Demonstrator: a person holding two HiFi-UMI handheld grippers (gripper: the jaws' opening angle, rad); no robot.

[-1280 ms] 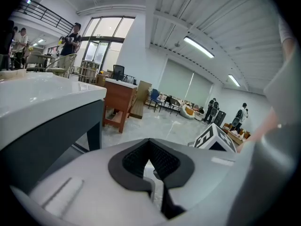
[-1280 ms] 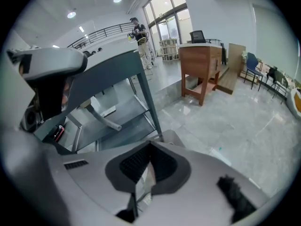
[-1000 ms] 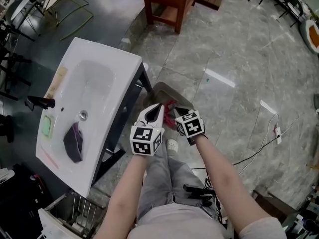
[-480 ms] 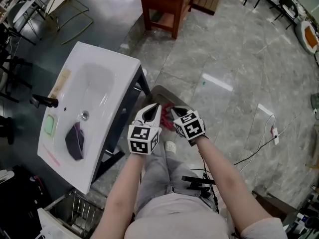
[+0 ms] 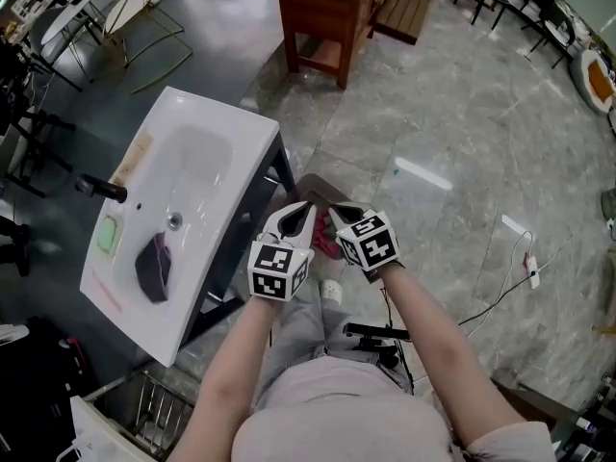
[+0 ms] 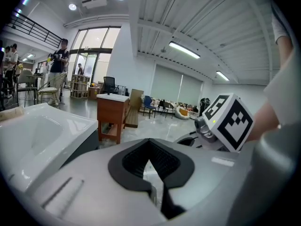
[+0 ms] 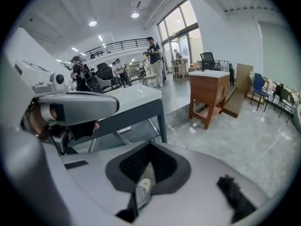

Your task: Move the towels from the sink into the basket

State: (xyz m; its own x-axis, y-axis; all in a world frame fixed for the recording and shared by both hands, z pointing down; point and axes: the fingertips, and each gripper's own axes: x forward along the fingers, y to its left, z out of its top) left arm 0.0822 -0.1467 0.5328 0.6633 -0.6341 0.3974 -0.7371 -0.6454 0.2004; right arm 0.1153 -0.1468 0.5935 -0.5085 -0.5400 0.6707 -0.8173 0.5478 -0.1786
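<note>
**One towel left in the sink**

My worry — a thin pinch on the dark purple towel (image 5: 154, 266) lets it slip to the floor short of the dark floor basket (image 5: 310, 182). It lies crumpled in the white rectangular sink (image 5: 226, 128), well apart from the left claw (image 5: 299, 211) and right claw (image 5: 339, 212), off to their left. Both are pinched together and empty, above the basket.

a dark purple towel (image 5: 154, 266) lies crumpled in the basin of the white sink (image 5: 204, 154), just beside the drain. a red towel (image 5: 325, 246) lies bunched in the dark basket (image 5: 316, 183), which stands on the floor close beside the sink; only part of each shows
</note>
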